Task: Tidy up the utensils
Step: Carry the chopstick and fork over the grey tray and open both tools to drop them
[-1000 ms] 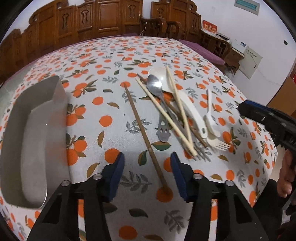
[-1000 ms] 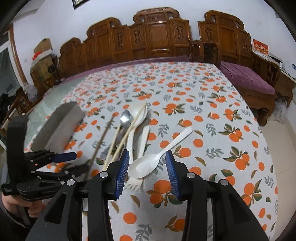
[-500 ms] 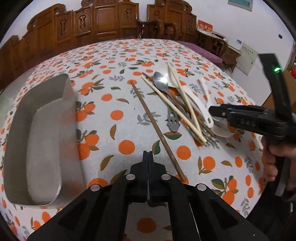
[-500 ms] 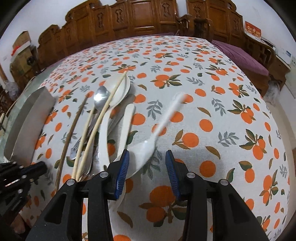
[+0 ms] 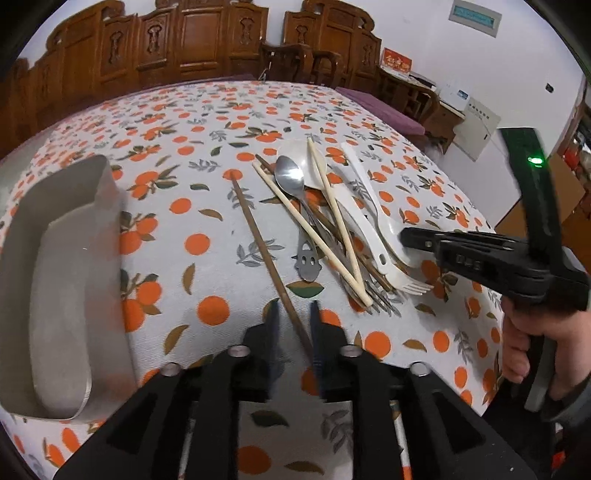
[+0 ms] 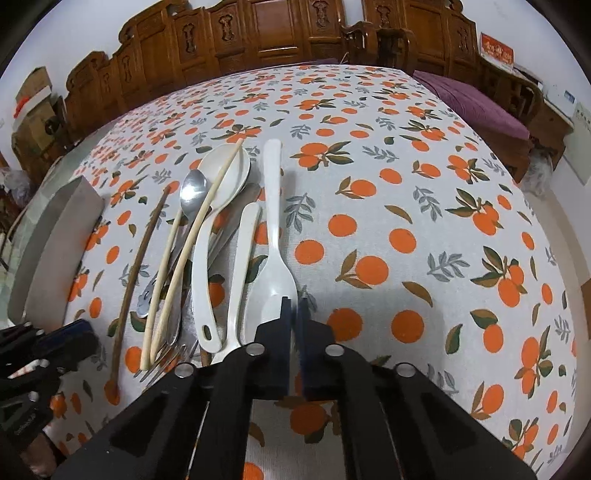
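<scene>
A pile of utensils lies on the orange-print tablecloth: a steel spoon [image 5: 290,177], pale chopsticks [image 5: 314,236], a white fork [image 5: 402,275], a wide white spoon [image 6: 227,173]. A brown chopstick [image 5: 264,254] lies apart on the left, and its near end runs between the fingers of my left gripper [image 5: 293,325], which is partly open around it. My right gripper [image 6: 294,314] is shut on the bowl of a white plastic spoon [image 6: 275,236]. It also shows in the left wrist view [image 5: 404,234]. A grey metal tray [image 5: 55,266] lies on the left.
Carved wooden chairs [image 6: 280,33] stand along the far side of the table. A purple-cushioned bench [image 6: 476,99] stands at the right. The table's right edge [image 6: 532,206] drops to the floor.
My right gripper closed on the white spoon's bowl and the spoon swung to point straight away. My left gripper shut, then reopened partly around the brown chopstick's near end.
</scene>
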A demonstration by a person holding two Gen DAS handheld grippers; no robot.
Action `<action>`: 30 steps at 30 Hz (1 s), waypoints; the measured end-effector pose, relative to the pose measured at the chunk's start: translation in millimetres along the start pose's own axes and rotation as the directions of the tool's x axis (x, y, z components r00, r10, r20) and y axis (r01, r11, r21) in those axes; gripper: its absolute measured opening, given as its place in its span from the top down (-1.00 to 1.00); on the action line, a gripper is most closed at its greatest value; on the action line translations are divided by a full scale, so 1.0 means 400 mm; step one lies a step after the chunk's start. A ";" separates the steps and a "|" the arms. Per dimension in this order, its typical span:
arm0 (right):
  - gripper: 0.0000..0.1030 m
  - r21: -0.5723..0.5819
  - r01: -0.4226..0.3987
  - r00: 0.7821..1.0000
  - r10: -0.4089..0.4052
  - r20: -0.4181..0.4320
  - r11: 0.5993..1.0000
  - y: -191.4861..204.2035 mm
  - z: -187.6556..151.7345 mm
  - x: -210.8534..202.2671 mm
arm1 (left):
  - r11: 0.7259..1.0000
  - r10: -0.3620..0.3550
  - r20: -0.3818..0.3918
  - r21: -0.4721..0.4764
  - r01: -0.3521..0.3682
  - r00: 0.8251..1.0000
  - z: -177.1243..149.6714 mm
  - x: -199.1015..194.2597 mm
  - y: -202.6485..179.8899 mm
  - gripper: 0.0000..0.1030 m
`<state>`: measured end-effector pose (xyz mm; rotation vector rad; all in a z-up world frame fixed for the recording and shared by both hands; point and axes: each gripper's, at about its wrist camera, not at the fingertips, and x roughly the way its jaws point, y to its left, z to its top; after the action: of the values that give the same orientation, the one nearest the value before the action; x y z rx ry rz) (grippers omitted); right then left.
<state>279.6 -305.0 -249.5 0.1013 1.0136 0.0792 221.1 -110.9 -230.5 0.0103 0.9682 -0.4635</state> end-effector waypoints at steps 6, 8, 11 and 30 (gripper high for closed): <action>0.96 -0.001 -0.019 0.999 0.019 0.035 1.000 0.005 -0.017 -0.046 | 1.000 0.028 -0.030 -0.003 -0.028 0.999 -0.005 0.040 -0.007 0.54; 0.96 -0.015 -0.022 0.999 0.023 0.048 1.000 0.017 -0.025 -0.062 | 0.999 0.050 -0.027 0.013 -0.049 0.998 -0.005 0.043 -0.014 0.54; 0.96 -0.036 -0.030 0.997 0.032 0.064 0.999 0.034 -0.031 -0.085 | 0.995 0.096 -0.025 0.038 -0.095 0.995 -0.006 0.044 -0.023 0.81; 0.96 -0.106 -0.097 0.987 0.109 0.118 0.990 0.172 -0.045 -0.181 | 0.996 0.088 0.121 -0.042 -0.083 0.989 -0.020 -0.190 0.062 0.92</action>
<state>224.7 -244.1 -189.5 0.0666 0.8785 0.2155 187.9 -58.3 -179.6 -0.0102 0.8520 -0.3626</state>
